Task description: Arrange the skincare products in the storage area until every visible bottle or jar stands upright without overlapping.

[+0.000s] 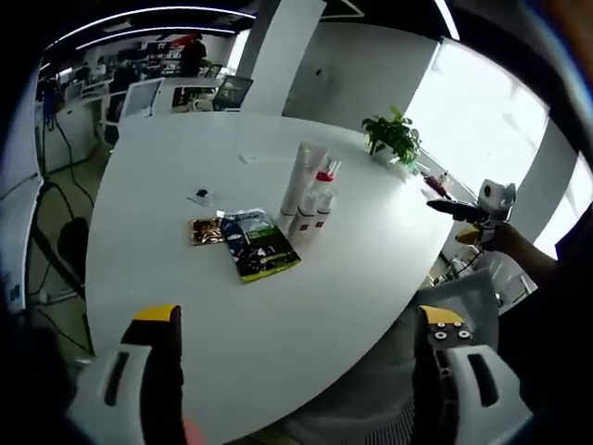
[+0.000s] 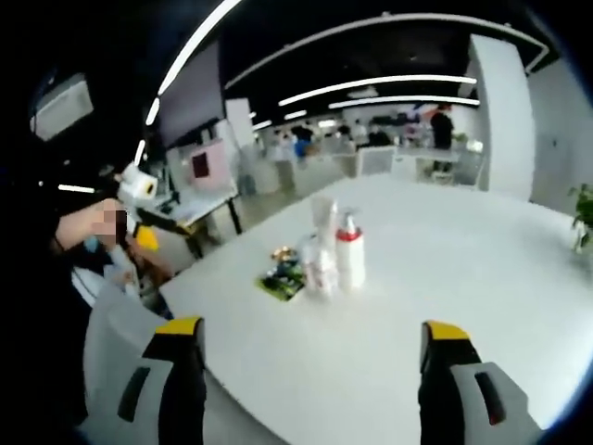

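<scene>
On the white table [image 1: 352, 269], near its middle, stands a tight cluster of skincare products. In the left gripper view a tall white tube [image 1: 304, 176] rises upright at the back of the cluster, a red-capped bottle [image 1: 325, 174] stands just beside it, and two small white bottles [image 1: 312, 215] stand in front, all touching or nearly so. A green packet [image 1: 259, 245] lies flat just beside the bottles, and a small brown packet [image 1: 206, 230] lies against its far edge. A small dark item [image 1: 201, 196] lies apart from these. A potted plant [image 1: 393, 136] stands near the table's far edge.

Left gripper [image 1: 301, 324]: jaws spread wide, nothing between them, held above the table's near edge, well apart from the cluster.

Right gripper [image 2: 315, 341]: jaws likewise spread wide and empty, held above the table, short of the products. From the right gripper view the tube [image 2: 323, 221] and red-capped bottle [image 2: 350, 258] appear upright, with the green packet [image 2: 283, 280] beside them; the image is blurred and finer detail cannot be told.

Office desks and chairs [image 1: 139, 97] stand beyond the table.
</scene>
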A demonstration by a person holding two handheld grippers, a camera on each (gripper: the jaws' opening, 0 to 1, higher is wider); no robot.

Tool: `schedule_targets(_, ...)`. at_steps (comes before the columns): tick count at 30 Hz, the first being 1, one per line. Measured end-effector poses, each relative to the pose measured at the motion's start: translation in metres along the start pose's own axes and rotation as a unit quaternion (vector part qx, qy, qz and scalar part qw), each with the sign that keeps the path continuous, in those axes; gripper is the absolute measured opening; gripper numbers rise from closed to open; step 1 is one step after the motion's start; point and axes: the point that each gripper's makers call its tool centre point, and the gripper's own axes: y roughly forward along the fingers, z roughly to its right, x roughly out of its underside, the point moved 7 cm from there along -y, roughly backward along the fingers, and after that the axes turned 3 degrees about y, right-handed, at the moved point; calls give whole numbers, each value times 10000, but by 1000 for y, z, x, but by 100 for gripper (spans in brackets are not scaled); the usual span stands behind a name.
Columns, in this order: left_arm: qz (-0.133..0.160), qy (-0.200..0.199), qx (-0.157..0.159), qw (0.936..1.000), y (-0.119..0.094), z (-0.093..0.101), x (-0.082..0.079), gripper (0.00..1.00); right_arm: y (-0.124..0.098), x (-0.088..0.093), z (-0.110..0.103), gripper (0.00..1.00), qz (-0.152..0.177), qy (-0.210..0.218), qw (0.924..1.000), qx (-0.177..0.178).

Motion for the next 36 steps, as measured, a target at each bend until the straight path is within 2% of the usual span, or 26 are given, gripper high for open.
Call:
schedule_targets(3, -75, 66, 51, 9999, 3, -1, -3, 95, 1, 1, 0, 99, -22, -75, 10000, 9)
schedule_targets(19, -271, 69, 105, 9996, 27, -20, -18, 97, 17, -8, 13, 99, -23, 5, 10000, 46)
schedule_targets(29, -354, 173, 138, 9991, 49, -45, -42, 96, 30, 0, 19, 99, -222, 140, 9997, 12)
schedule_targets(36, -312, 139, 135, 9993, 64, -64, -58, 94, 44, 0, 24, 99, -291, 244, 9993, -9)
